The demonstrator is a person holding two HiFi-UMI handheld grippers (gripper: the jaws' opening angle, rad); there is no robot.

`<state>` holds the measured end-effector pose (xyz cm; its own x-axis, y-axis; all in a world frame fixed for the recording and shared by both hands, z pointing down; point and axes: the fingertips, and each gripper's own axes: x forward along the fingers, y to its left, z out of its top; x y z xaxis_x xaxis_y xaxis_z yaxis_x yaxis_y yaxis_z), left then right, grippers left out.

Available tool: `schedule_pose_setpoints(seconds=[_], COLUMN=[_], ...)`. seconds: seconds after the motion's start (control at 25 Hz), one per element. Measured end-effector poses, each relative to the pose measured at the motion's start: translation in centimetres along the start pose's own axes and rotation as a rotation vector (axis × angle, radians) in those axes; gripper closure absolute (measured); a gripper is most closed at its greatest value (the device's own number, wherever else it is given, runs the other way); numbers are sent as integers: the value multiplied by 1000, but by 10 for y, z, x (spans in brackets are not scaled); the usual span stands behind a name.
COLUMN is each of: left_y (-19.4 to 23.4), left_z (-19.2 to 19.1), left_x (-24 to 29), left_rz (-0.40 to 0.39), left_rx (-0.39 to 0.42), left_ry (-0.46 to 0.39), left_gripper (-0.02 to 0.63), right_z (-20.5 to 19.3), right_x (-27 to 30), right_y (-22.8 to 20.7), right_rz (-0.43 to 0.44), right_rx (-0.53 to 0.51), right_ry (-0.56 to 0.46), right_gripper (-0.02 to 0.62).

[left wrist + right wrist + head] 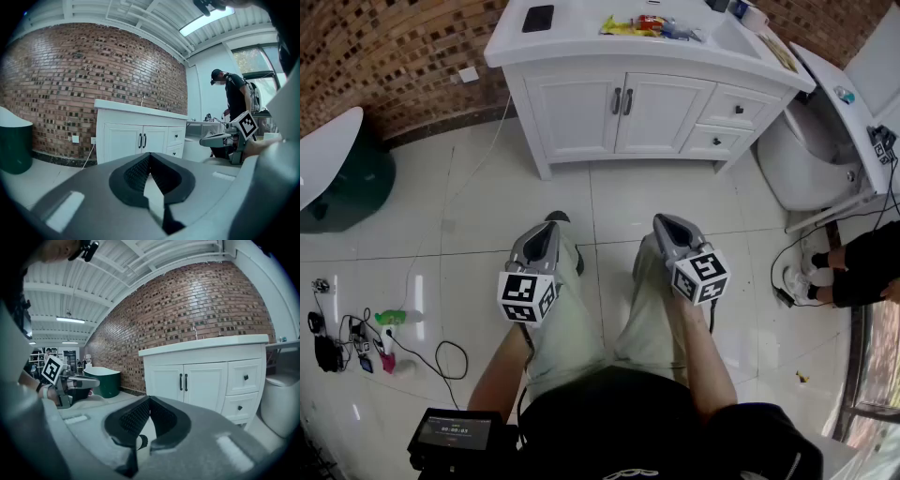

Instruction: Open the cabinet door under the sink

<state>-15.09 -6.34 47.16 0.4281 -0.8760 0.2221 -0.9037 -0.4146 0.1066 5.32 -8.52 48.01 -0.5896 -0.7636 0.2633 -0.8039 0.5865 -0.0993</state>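
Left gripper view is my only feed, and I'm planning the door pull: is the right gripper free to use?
Observer: Yes. In its own view the right gripper is shut, with nothing between its jaws.
Operator: Is anything on top of the white vanity cabinet that a tug could shake?
Observer: The head view shows a flat black rectangular device and some colourful wrappers lying on its top.
Operator: What stands on the cabinet's drawer side?
Observer: A white toilet stands close beside that end.
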Motion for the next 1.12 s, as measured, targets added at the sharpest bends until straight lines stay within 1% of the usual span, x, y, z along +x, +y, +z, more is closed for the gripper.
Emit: schedule_pose_setpoints(seconds=[0.12,0.28,0.44,0.52,0.56,0.6,0.72,0.88,1.04,1.12], left_y=[15,37,62,72,76,80,93,112,129,136], left_z=[8,16,23,29,33,36,46,57,65,69], left_x=[26,64,99,114,120,126,144,164,181,188], left_rz=[3,8,14,14,15,18,25,24,27,25], left_rx=[-2,5,0,4,10,17,28,20,22,11], left_ry=[2,15,30,28,26,24,18,5,4,-2], left_gripper=[589,589,589,589,589,589,589,589,589,589], right_z=[6,13,19,24,26,28,32,30,25,23], right_x=[32,81,133,159,172,185,219,262,300,319], right_y=[-14,-36,-69,-88,-98,-108,-139,-174,-197,-205], right_rz=[-11,-13,-56,-72,-78,-85,-113,-142,-160,-164], right_rx=[-17,-14,-90,-105,-100,-93,-76,-60,-43,-48], right_ry=[-8,-13,-8,-5,-3,-1,9,42,71,89], right_gripper=[603,603,603,602,531,503,502,502,502,502])
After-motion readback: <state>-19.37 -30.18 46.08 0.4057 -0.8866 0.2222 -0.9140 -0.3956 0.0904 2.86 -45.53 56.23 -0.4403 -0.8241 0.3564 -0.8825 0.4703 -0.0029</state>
